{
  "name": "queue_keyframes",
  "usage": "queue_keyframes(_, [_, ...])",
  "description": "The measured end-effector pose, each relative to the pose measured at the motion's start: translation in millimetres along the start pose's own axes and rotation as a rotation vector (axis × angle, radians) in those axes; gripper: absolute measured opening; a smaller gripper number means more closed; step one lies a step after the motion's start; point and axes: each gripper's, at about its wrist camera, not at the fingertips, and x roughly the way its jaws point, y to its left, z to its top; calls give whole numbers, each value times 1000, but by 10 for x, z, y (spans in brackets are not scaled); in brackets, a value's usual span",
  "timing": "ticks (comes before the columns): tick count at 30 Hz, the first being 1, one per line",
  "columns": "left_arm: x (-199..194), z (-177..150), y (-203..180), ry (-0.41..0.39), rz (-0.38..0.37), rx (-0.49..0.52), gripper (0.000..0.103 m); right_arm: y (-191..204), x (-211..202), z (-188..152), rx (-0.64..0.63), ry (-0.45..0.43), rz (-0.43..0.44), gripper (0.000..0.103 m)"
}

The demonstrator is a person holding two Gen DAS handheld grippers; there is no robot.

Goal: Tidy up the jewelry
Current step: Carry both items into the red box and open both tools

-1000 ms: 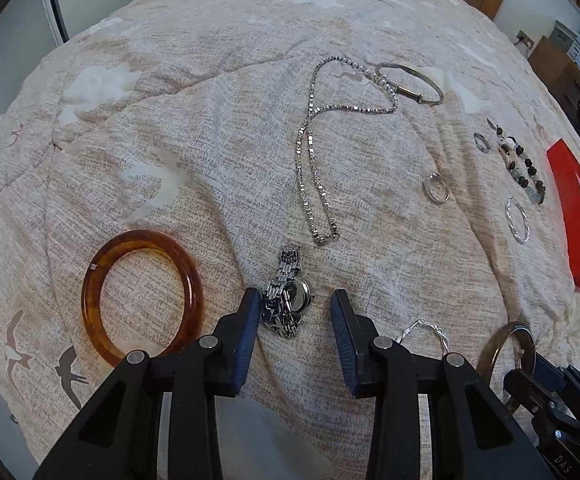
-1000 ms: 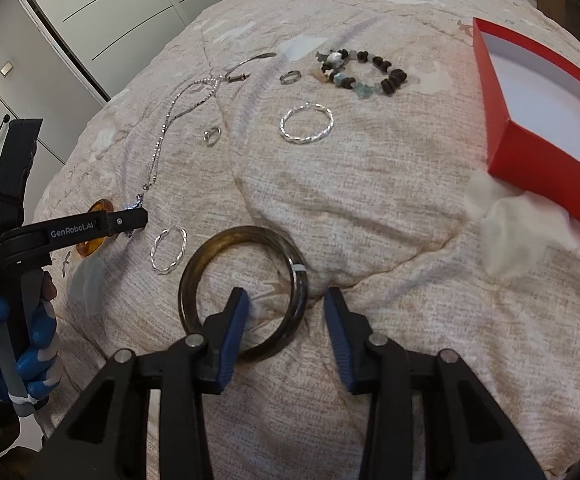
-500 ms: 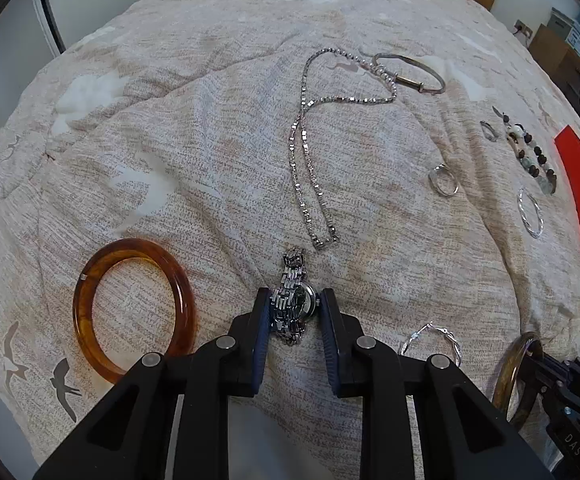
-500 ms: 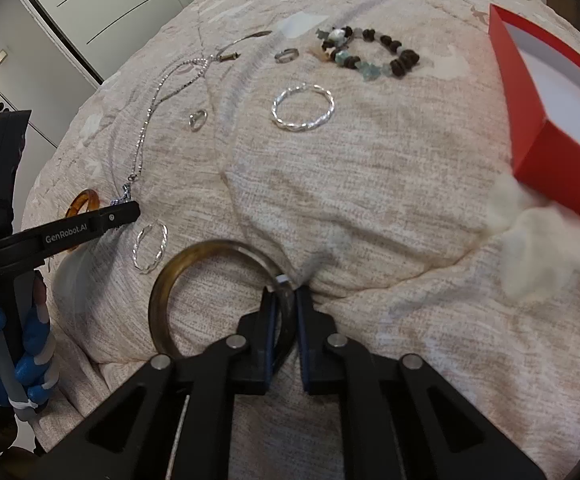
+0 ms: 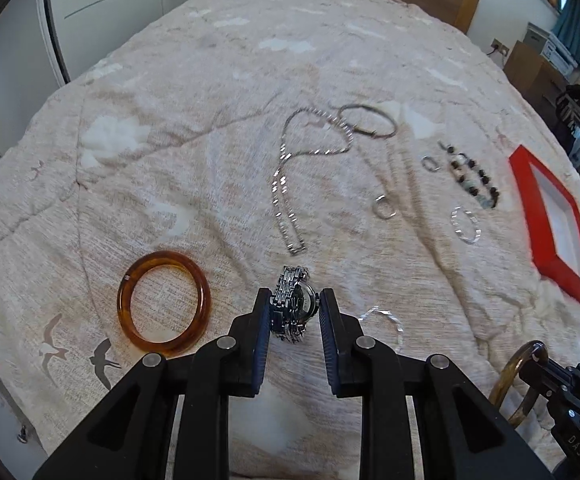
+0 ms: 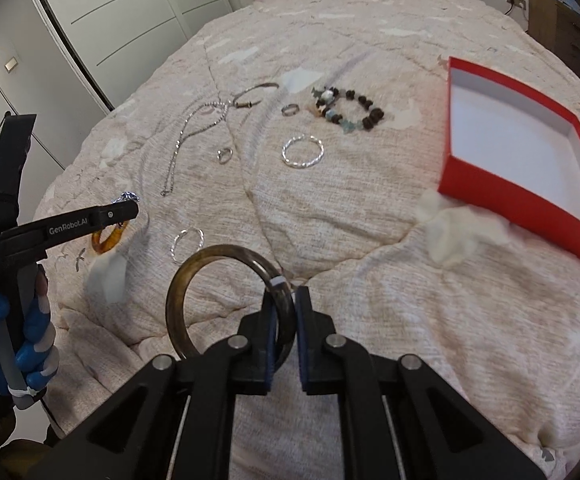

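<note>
- Left gripper point(image 5: 294, 309): clamped on the silver watch point(image 5: 292, 303), held just above the bed point(image 5: 194, 128).
- Right gripper point(image 6: 286, 312): clamped on the dark bangle point(image 6: 226, 280), raised off the bed.
- Amber bangle point(image 5: 164, 301), chain point(image 5: 290, 176), rings and bead bracelet point(image 6: 347, 110) lie on the bed.
- Red box point(image 6: 521, 160): open, at right.

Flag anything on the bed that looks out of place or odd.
A tuft of white padding lies loose on the bedspread beside the red box instead of inside it. Another white scrap sits near the amber bangle. Otherwise nothing stands out.
</note>
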Motion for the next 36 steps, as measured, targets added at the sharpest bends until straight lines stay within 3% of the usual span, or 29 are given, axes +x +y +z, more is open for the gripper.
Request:
queue_keyframes(6, [-262, 143, -325, -57, -65, 69, 24, -159, -350, 59, 32, -81, -25, 8])
queue_keyframes(16, [-383, 540, -1530, -94, -213, 220, 24, -1071, -802, 557, 102, -200, -151, 8])
queue_keyframes(21, [-134, 731, -2227, -71, -271, 306, 24, -1627, -784, 848, 132, -212, -206, 8])
queue_keyframes(27, [383, 919, -2977, -23, -296, 402, 24, -2228, -446, 1144, 157, -177, -230, 8])
queue_keyframes(36, [1099, 986, -3306, 63, -242, 433, 24, -2708, 109, 1365, 135, -90, -233, 8])
